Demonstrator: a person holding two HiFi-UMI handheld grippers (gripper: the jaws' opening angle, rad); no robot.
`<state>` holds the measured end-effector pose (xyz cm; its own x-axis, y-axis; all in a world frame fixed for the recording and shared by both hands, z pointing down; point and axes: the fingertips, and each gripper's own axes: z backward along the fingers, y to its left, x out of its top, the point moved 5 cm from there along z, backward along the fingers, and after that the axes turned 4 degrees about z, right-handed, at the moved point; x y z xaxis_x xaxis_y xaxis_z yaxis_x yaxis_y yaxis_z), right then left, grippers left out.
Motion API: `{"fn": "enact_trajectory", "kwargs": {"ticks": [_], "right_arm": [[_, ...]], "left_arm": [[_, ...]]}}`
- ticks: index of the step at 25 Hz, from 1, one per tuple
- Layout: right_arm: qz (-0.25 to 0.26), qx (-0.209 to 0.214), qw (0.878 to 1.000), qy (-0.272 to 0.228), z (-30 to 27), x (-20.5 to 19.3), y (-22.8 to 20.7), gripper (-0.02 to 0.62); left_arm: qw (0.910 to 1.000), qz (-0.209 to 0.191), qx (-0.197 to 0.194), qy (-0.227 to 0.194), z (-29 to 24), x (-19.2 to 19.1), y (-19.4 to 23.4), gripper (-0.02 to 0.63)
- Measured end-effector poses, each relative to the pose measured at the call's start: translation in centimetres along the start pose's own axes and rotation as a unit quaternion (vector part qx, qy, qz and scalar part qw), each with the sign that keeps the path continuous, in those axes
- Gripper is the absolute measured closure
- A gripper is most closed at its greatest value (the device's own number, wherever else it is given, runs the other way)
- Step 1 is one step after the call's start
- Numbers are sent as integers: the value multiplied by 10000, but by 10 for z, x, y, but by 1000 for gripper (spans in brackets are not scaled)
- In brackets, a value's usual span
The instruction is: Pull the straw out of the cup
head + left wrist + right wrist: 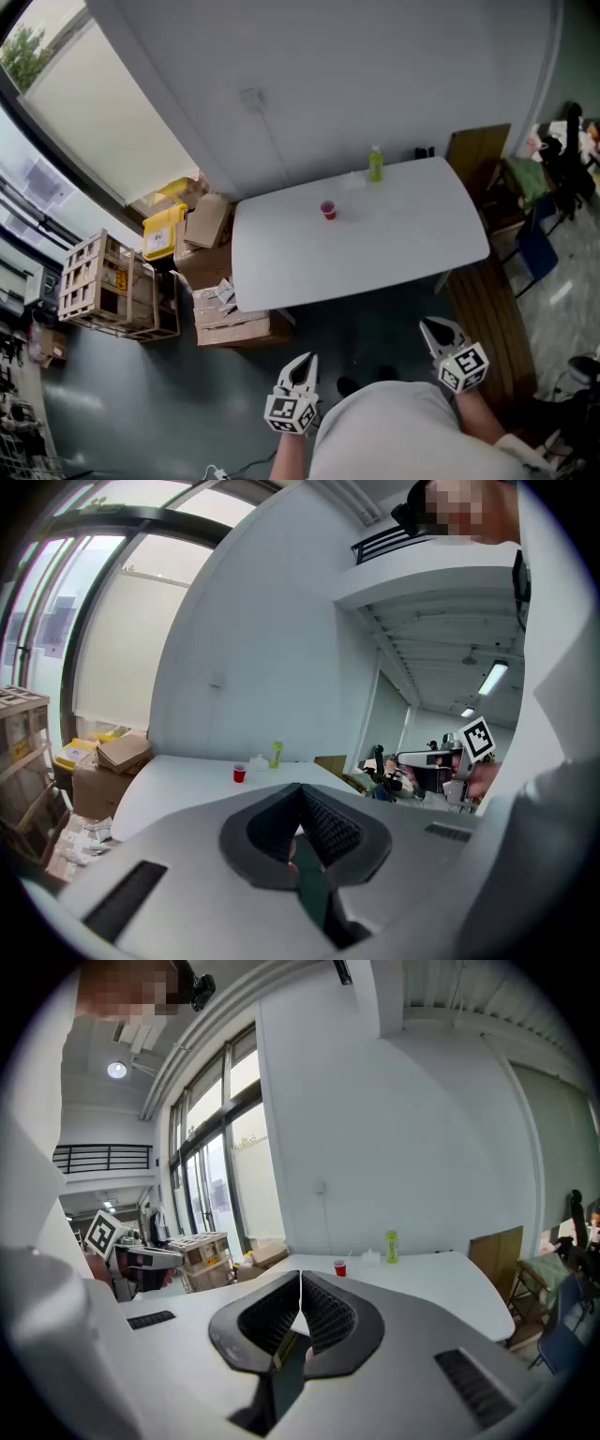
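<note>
Grey floor (112,403) and a pale wall (375,75) frame a white table (394,253) that stands well ahead of the person, its far edge close to the wall. Left of the table sit a slatted wooden crate (98,286), stacked cardboard boxes (230,319) and a yellow bin (164,230); a brown board (478,150) leans by the table's far right corner. Both hand-held tools hang low near the person's body, short of the table's near edge and well apart from everything on it. The left gripper (303,360) has its jaws closed, the dark ribbed pads meeting at the tip with nothing between them. The right gripper (433,324) is closed the same way, pads pressed together and empty. On the table's far edge stands a green bottle (376,163). The red cup (328,210) stands upright to the bottle's left and a little nearer the person, apart from the bottle, on the far half of the tabletop. In the right gripper view a thin pale straw (348,1254) rises from the cup's rim, leaning slightly – in the head view it is too small to make out.
</note>
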<state>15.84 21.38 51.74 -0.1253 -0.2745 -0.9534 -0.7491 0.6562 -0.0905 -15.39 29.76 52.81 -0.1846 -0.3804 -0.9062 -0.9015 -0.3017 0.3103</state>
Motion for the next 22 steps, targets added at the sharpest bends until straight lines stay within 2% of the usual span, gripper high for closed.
{"fn": "enact_trajectory", "kwargs": {"ticks": [11,22], "right_arm": [[-19,112,9999,-25,-1,1,-4,558],[-173,394,9991,4,0,-4,-19,558]], "left_arm": [[10000,15,45,-9,-4,3,-5,604],[9996,63,282,-39,-7,-2,-22,604]]}}
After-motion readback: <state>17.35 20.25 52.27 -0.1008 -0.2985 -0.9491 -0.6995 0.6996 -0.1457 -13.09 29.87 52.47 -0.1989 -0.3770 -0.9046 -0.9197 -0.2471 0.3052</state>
